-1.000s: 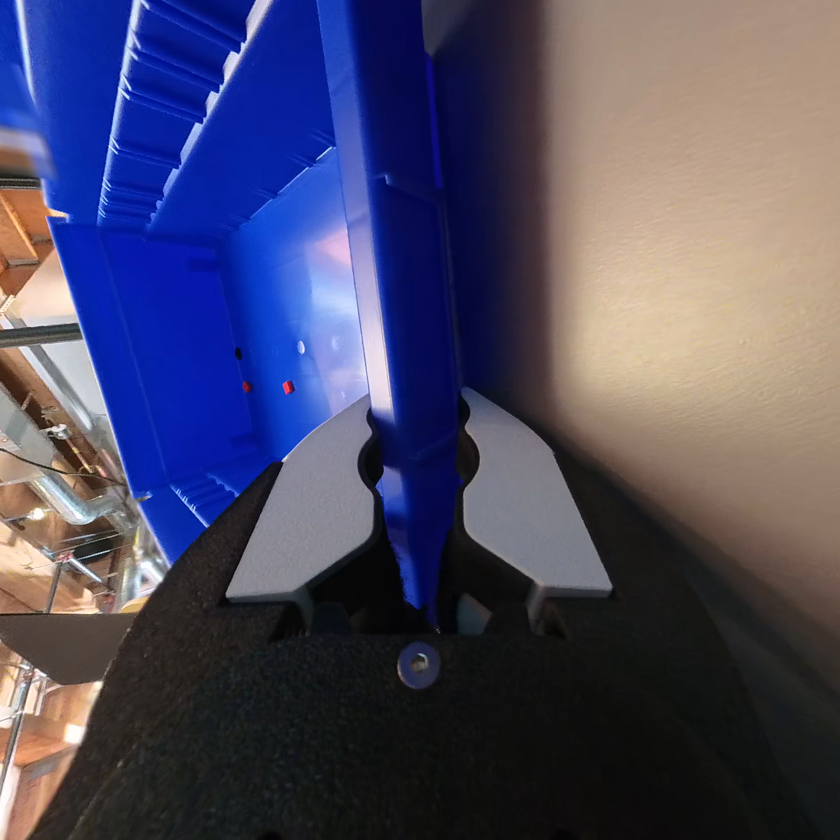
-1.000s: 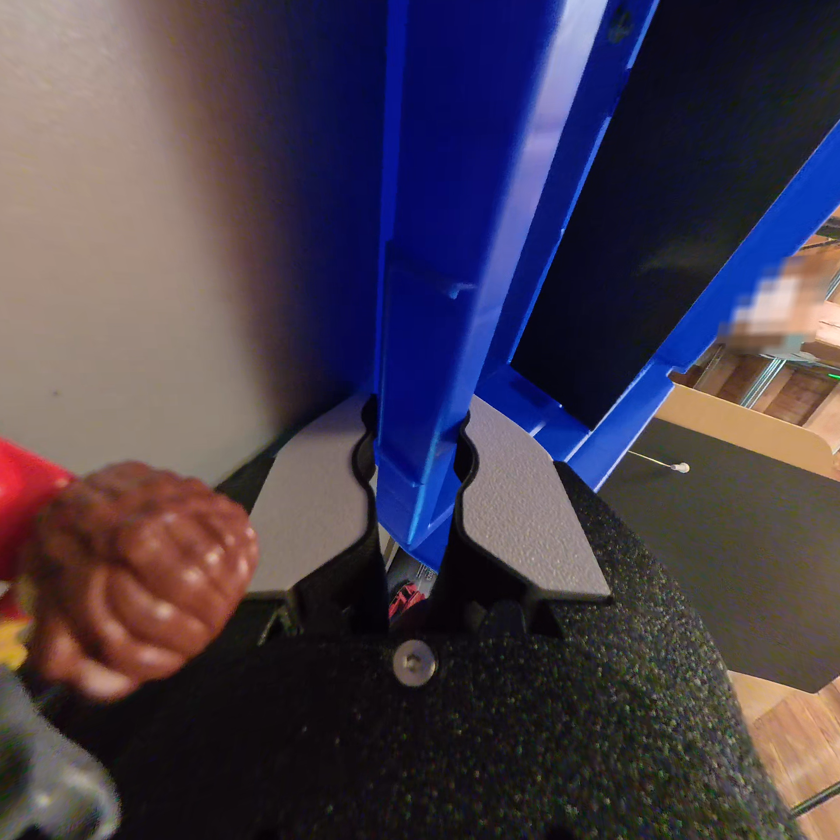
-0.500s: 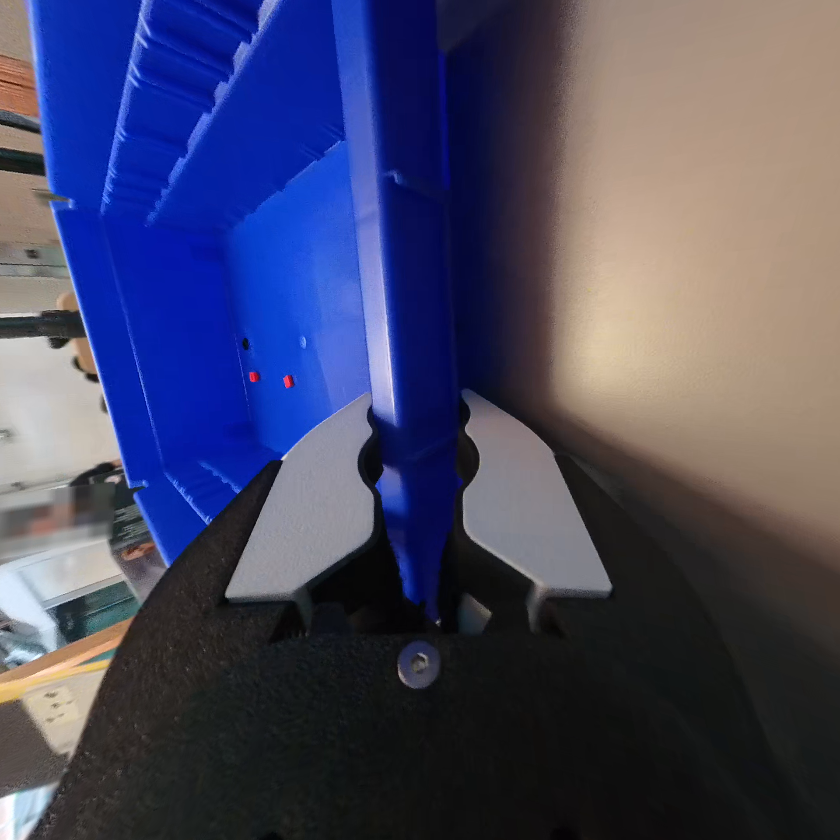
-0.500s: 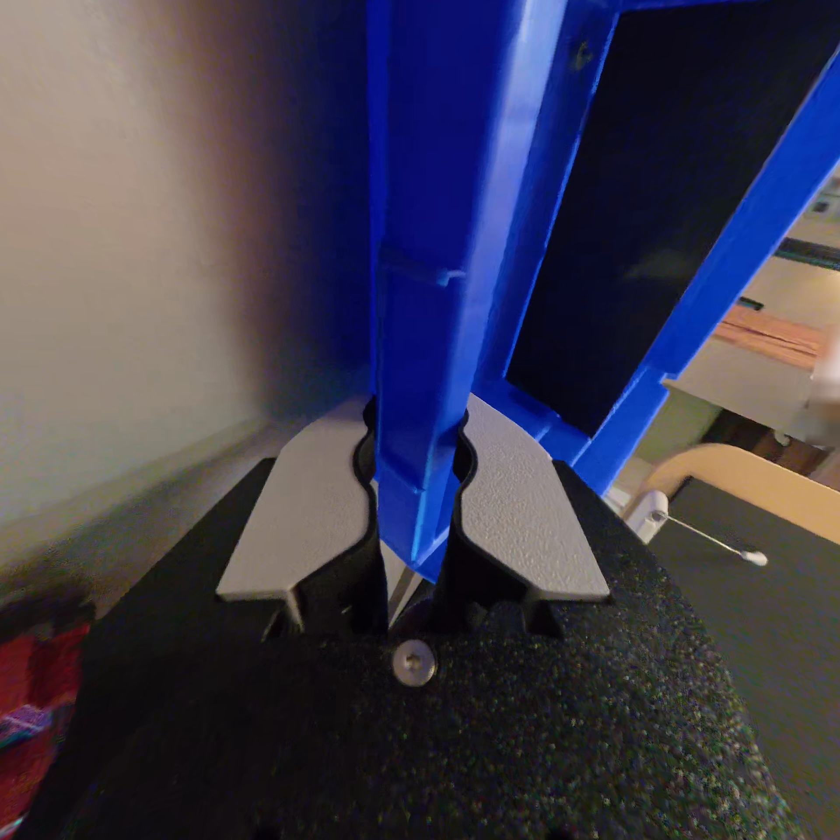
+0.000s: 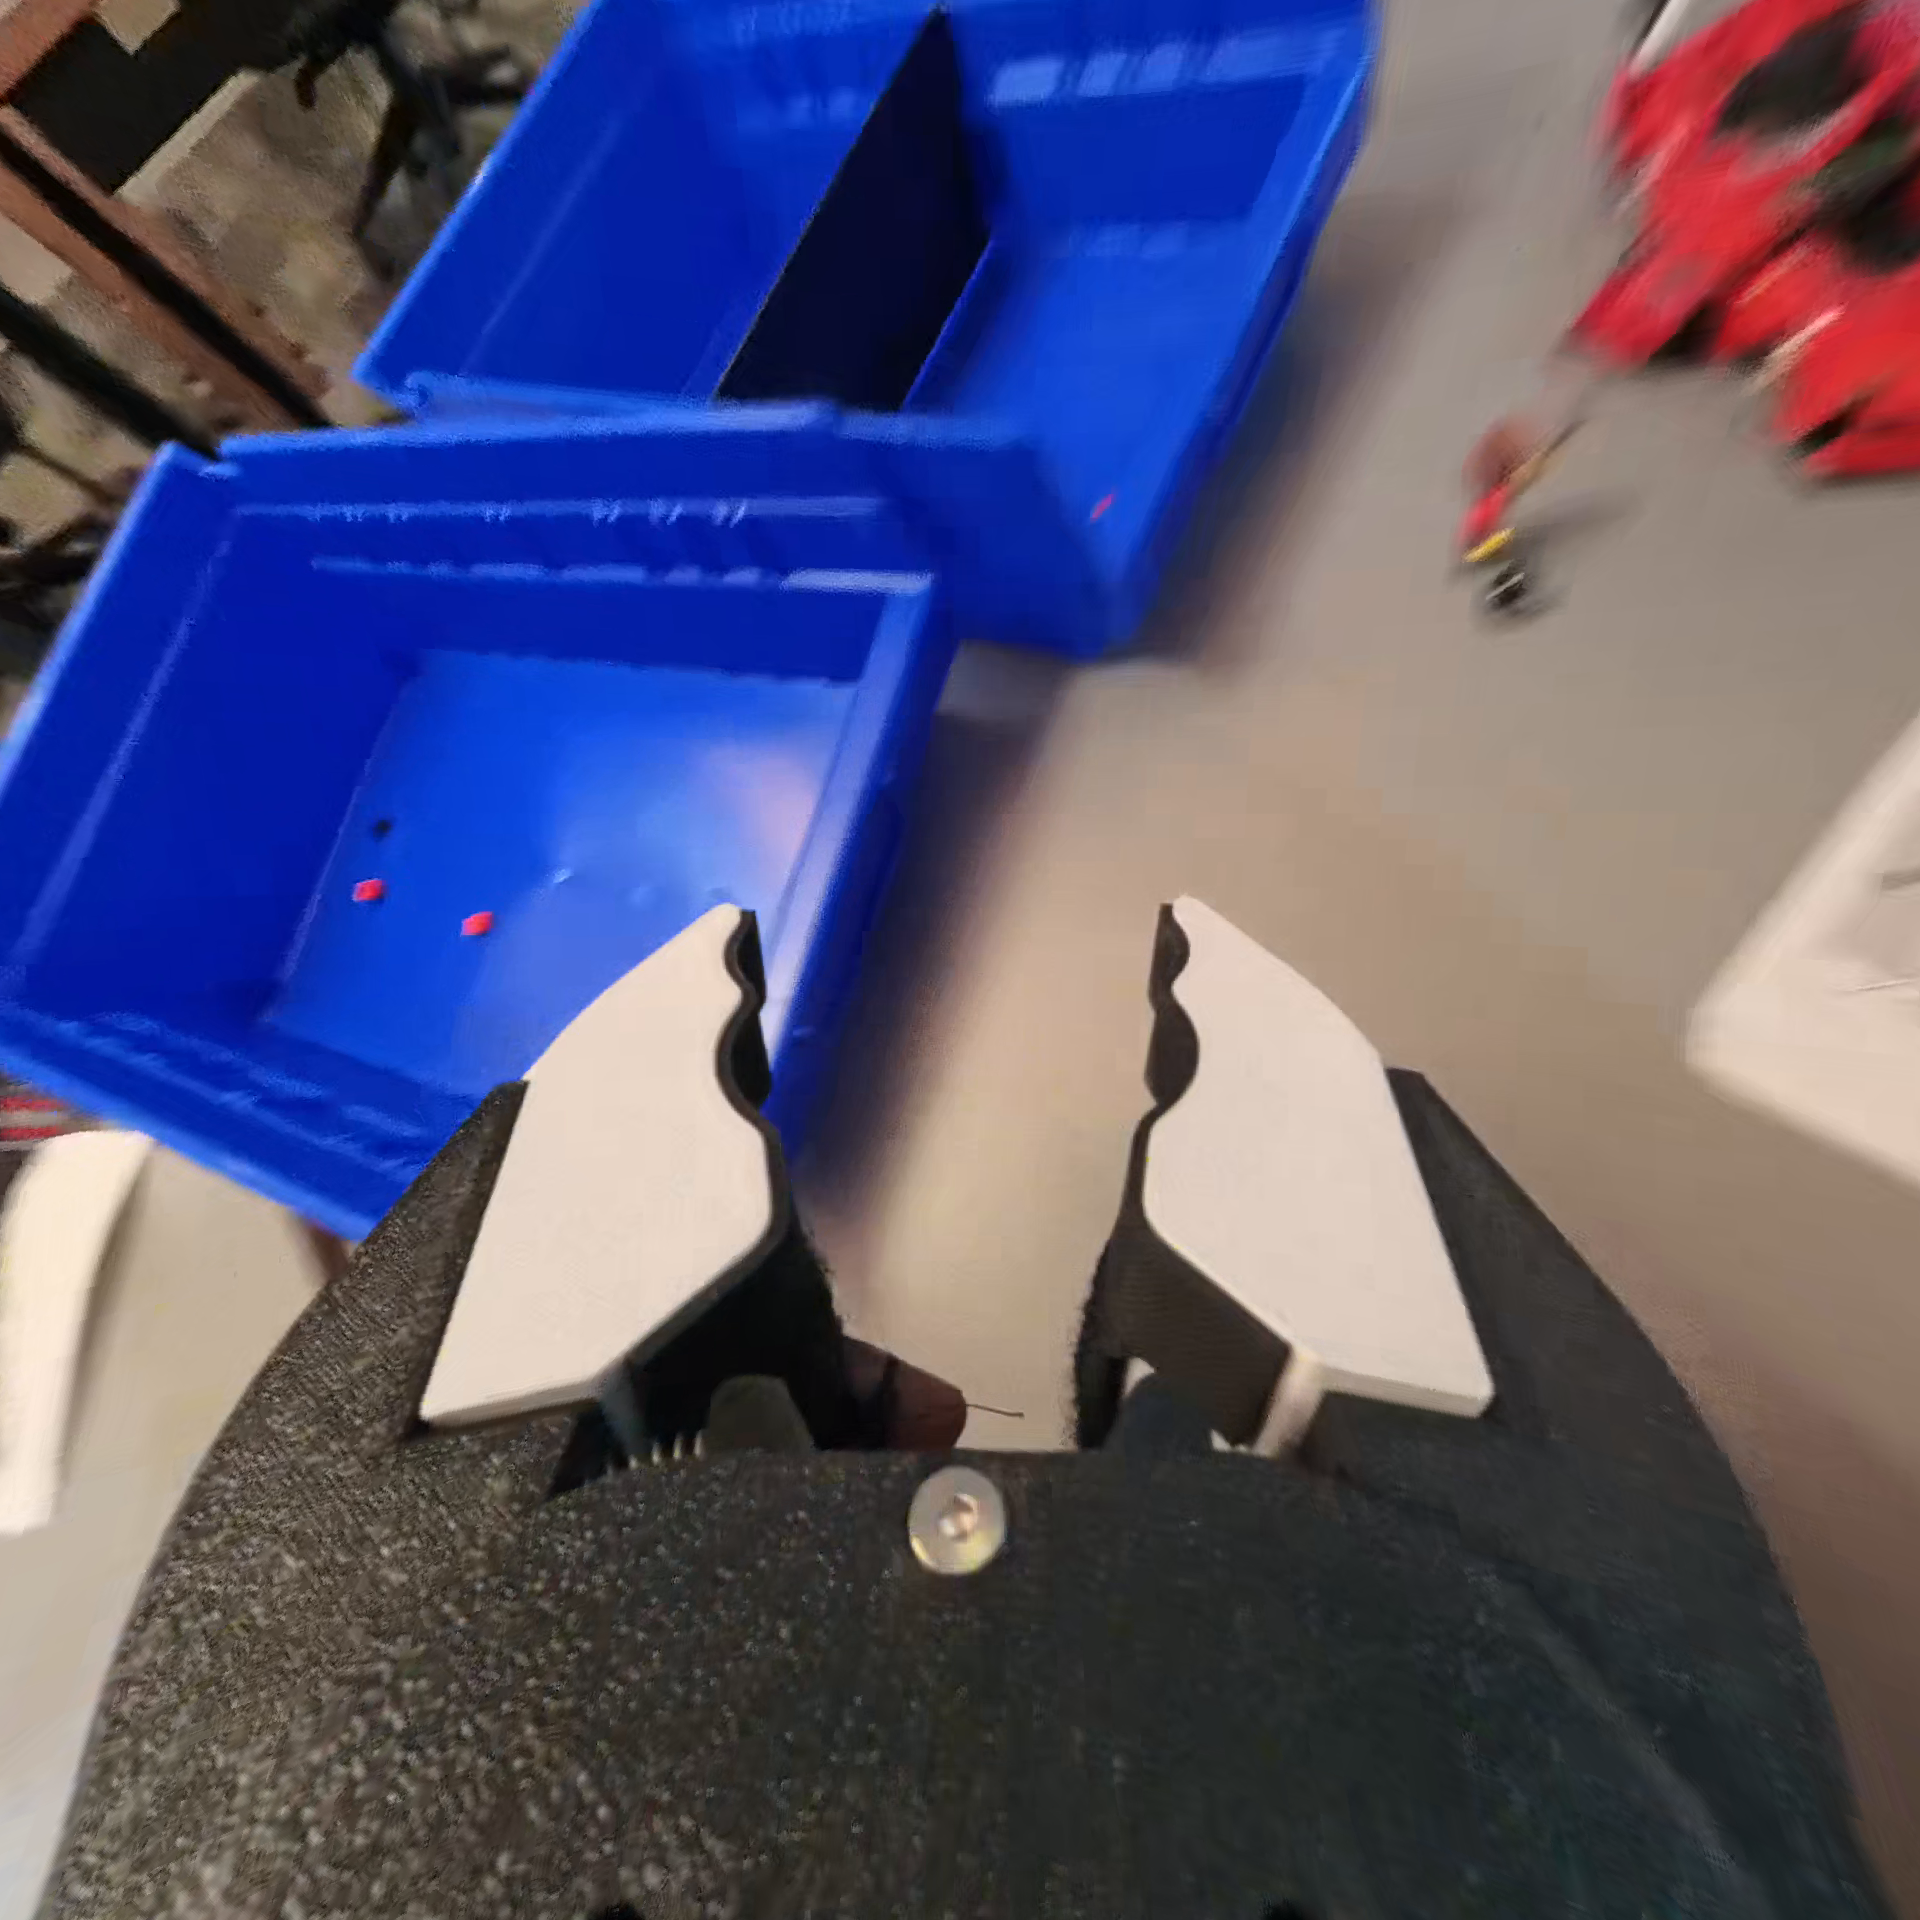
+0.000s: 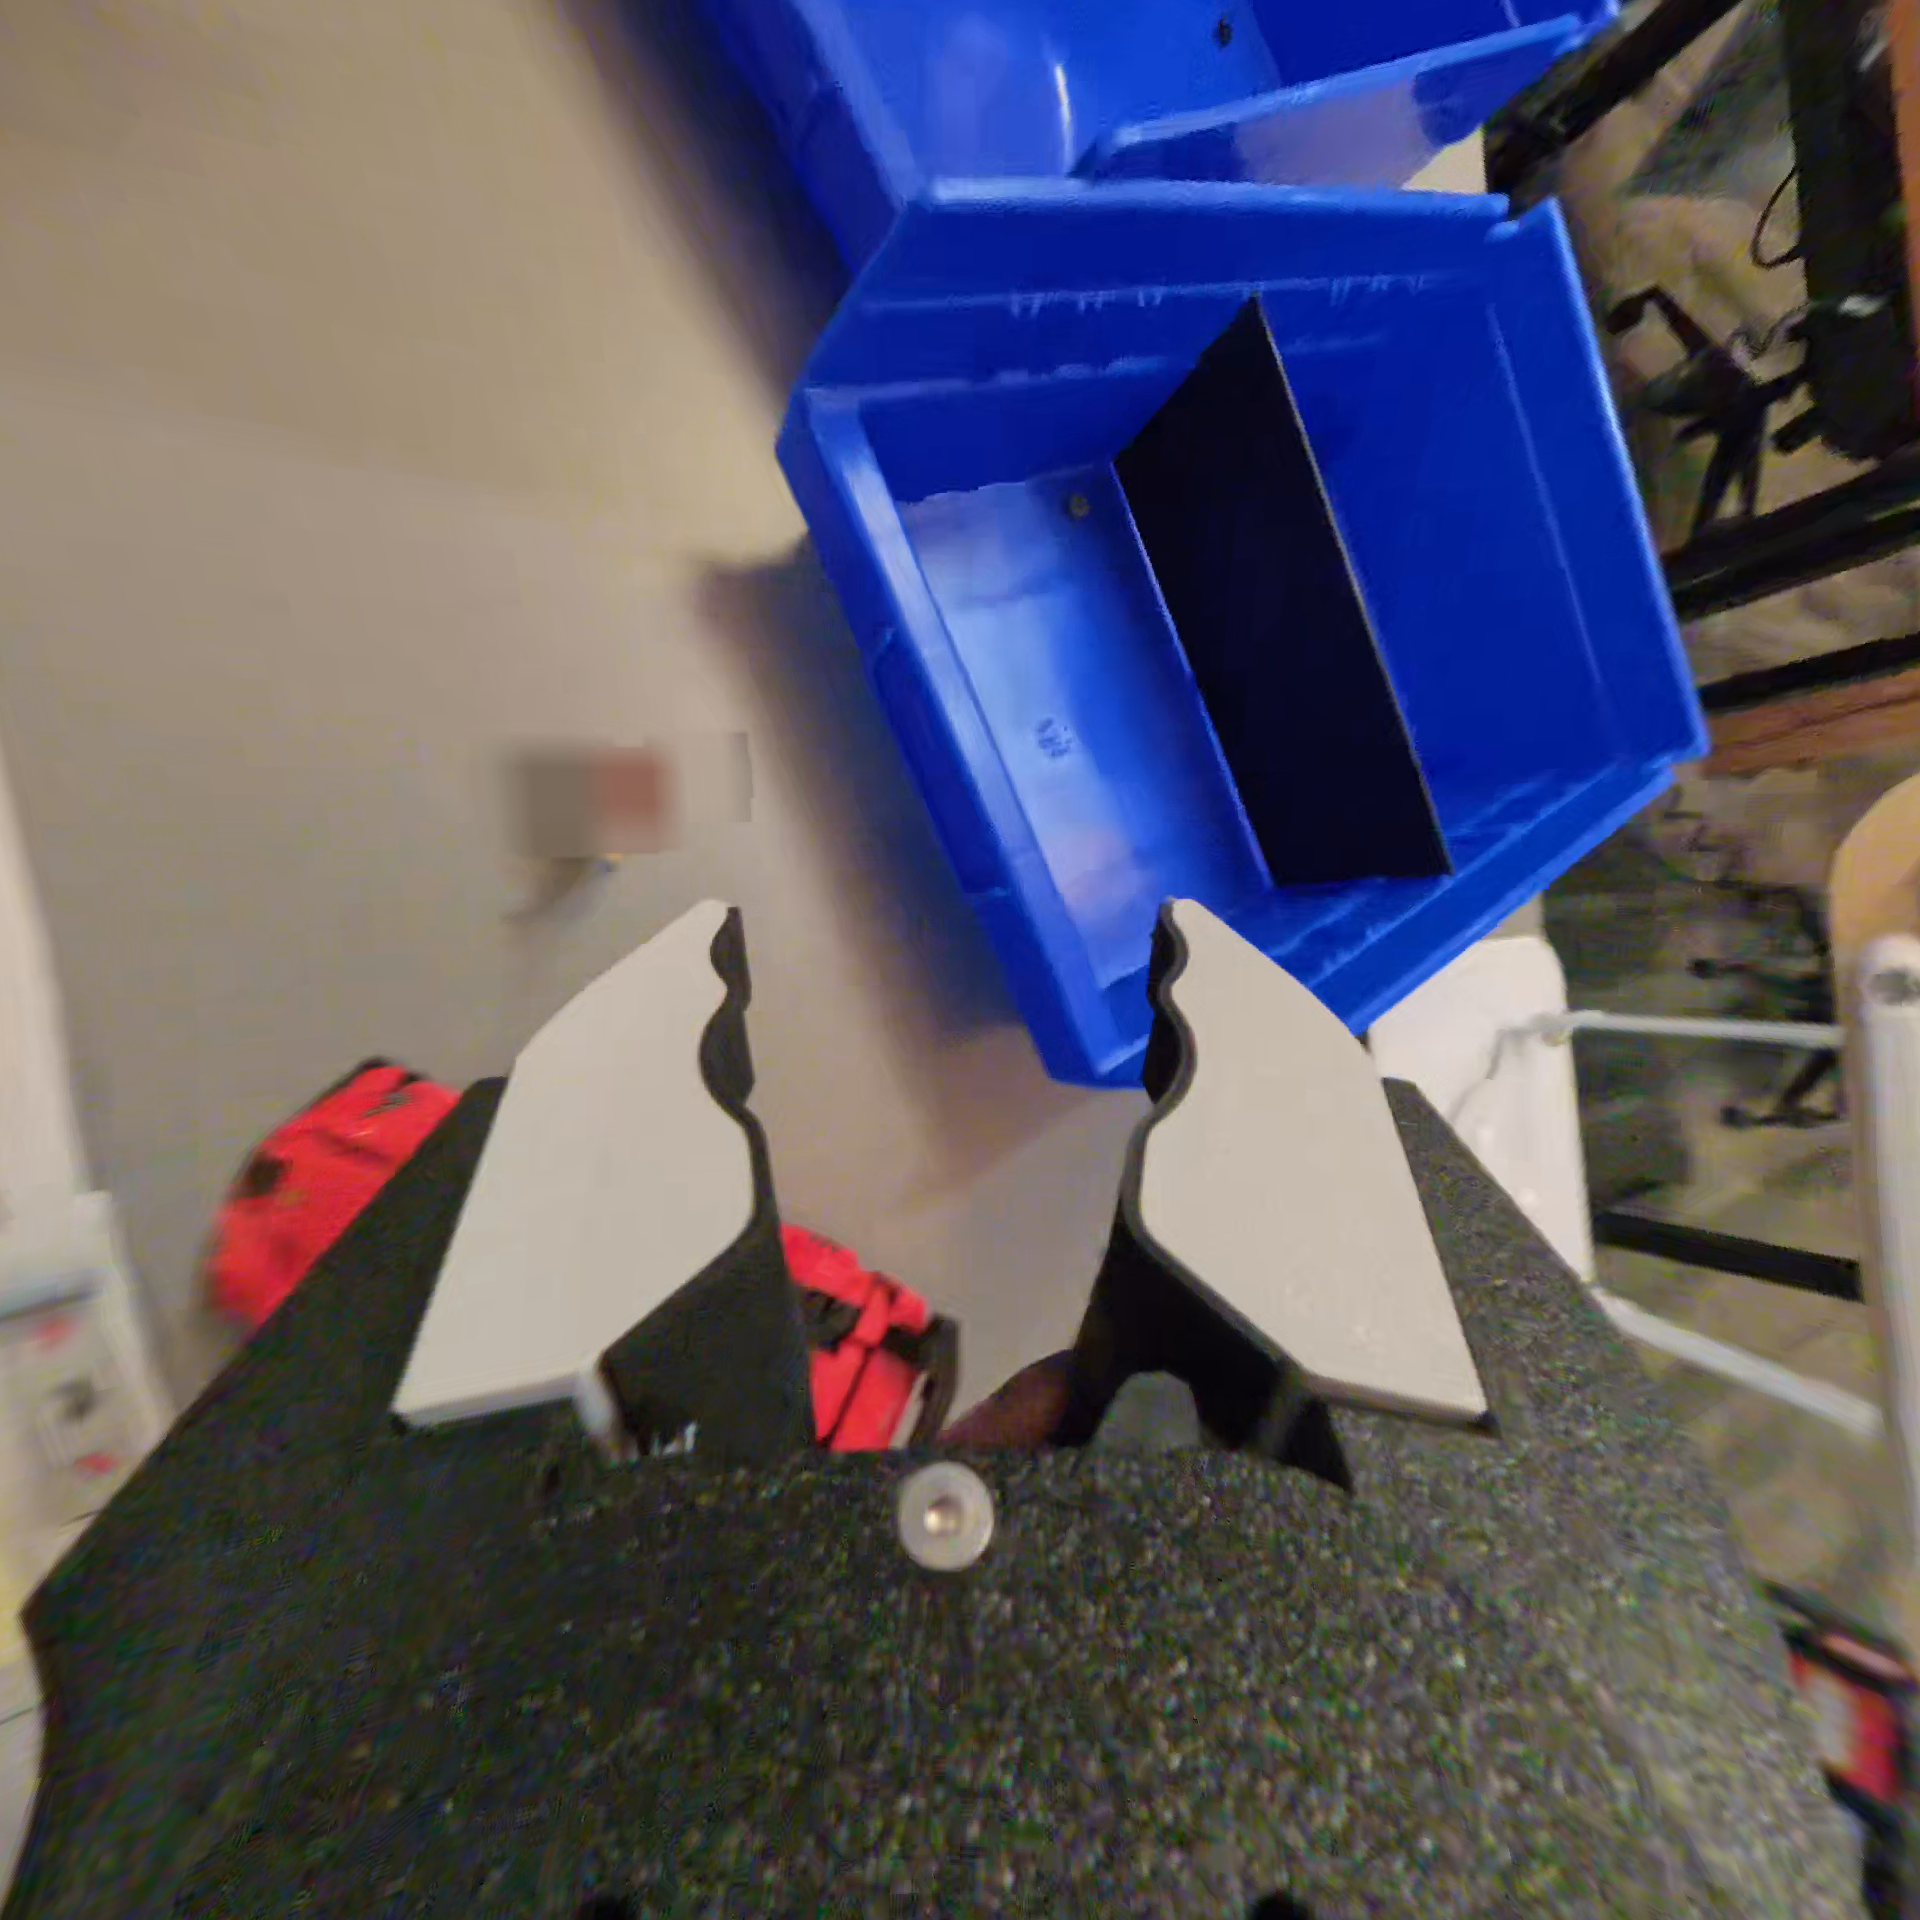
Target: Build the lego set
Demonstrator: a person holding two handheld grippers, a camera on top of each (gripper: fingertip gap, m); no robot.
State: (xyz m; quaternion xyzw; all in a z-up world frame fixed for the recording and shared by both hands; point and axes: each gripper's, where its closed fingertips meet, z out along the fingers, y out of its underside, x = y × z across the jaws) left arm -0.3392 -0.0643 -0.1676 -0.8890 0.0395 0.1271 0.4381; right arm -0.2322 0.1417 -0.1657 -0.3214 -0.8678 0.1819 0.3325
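Observation:
Two blue plastic bins sit on the pale table. In the left wrist view the near bin (image 5: 623, 582) holds two tiny red pieces (image 5: 478, 922) and a black one. The far bin (image 5: 1143, 260) has a black divider (image 5: 873, 218). My left gripper (image 5: 954, 920) is open and empty, just right of the near bin. In the right wrist view the divided bin (image 6: 1538, 540) lies ahead; my right gripper (image 6: 945, 920) is open and empty near its corner. A red lego build shows blurred at the far right (image 5: 1766, 229) and under the right gripper (image 6: 322, 1174).
A small red and yellow piece (image 5: 1496, 520) lies on the table (image 5: 1299, 831) near the build. A white box (image 5: 1849, 997) stands at the right edge. Past the table are dark racks and cables (image 6: 1787, 416) and a white frame (image 6: 1683, 1029). Left tips to right tips: about 25 cm.
Both grippers have let go of the blue bin walls and opened. Both have pulled back, and the bins now rest on the table.

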